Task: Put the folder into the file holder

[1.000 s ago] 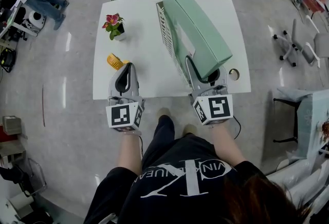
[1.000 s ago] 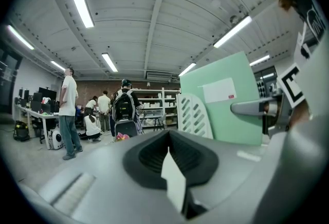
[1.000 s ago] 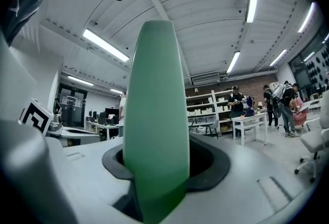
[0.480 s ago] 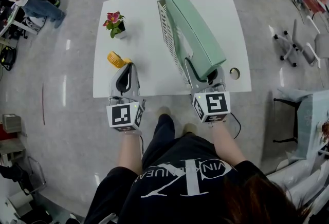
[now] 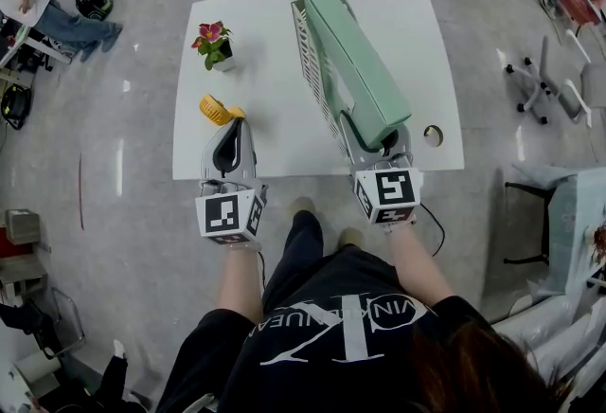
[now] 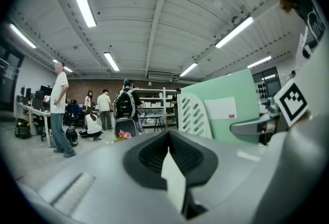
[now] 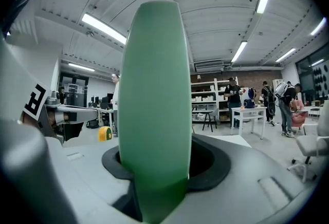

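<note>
A thick pale green folder (image 5: 355, 61) stands on edge over the right half of the white table (image 5: 265, 146), its long side against the white slatted file holder (image 5: 307, 51). My right gripper (image 5: 377, 134) is shut on the folder's near end. In the right gripper view the folder (image 7: 154, 105) rises straight up between the jaws and fills the middle. From the left gripper view the folder (image 6: 226, 110) stands taller than the holder's slatted wall (image 6: 194, 115) in front of it. My left gripper (image 5: 230, 124) rests at the table's front left, shut on nothing.
A yellow roll (image 5: 216, 108) lies just ahead of the left gripper. A small pot with pink flowers (image 5: 210, 44) stands at the table's left. A round cable hole (image 5: 433, 135) sits near the front right corner. Chairs and people stand around the table.
The folder has sunk lower and drawn a little closer to the holder, with my right gripper still on it. The left gripper has stayed put.
</note>
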{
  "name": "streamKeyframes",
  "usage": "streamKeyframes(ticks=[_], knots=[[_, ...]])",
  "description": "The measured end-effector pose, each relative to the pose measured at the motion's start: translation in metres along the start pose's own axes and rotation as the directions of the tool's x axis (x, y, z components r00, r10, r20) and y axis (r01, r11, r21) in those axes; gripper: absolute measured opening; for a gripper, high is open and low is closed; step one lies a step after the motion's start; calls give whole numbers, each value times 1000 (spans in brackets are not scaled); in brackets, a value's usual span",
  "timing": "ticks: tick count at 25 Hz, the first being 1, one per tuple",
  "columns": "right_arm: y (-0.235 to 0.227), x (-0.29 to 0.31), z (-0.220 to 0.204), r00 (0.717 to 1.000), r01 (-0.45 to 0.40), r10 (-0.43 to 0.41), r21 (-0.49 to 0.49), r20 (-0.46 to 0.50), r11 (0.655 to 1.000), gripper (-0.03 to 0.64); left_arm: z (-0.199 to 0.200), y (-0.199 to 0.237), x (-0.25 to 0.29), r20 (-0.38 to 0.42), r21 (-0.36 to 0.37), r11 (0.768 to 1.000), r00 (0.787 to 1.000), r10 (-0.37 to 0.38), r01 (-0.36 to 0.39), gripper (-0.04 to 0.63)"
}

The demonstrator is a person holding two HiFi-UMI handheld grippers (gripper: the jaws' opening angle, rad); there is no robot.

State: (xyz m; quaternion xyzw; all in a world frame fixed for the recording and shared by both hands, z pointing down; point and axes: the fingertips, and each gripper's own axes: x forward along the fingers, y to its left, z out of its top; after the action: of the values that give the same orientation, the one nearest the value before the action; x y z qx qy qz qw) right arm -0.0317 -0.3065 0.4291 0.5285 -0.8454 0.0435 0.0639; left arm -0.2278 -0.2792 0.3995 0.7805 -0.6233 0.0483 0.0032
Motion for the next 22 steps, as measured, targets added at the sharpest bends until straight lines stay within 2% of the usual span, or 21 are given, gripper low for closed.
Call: streamKeyframes(ticks=[6, 12, 18, 22], knots=[[-1, 0, -5, 1000, -1, 1, -14, -12, 1000, 225, 0, -1, -1, -4, -2, 1000, 1000, -2, 2, 0], [2, 0, -1, 999, -30, 31, -22, 14, 999, 233, -4, -2, -4, -11, -8, 1000, 1000, 1, -2, 0], [4, -10, -1, 998, -61, 61, -5, 11, 998, 327, 1, -8, -13, -4, -6, 1000, 1000, 4, -4, 0], [3, -19, 1, 997, -69, 69, -1, 21, 998, 353, 2, -13, -20, -1, -8, 1000, 1000, 11, -11, 0]])
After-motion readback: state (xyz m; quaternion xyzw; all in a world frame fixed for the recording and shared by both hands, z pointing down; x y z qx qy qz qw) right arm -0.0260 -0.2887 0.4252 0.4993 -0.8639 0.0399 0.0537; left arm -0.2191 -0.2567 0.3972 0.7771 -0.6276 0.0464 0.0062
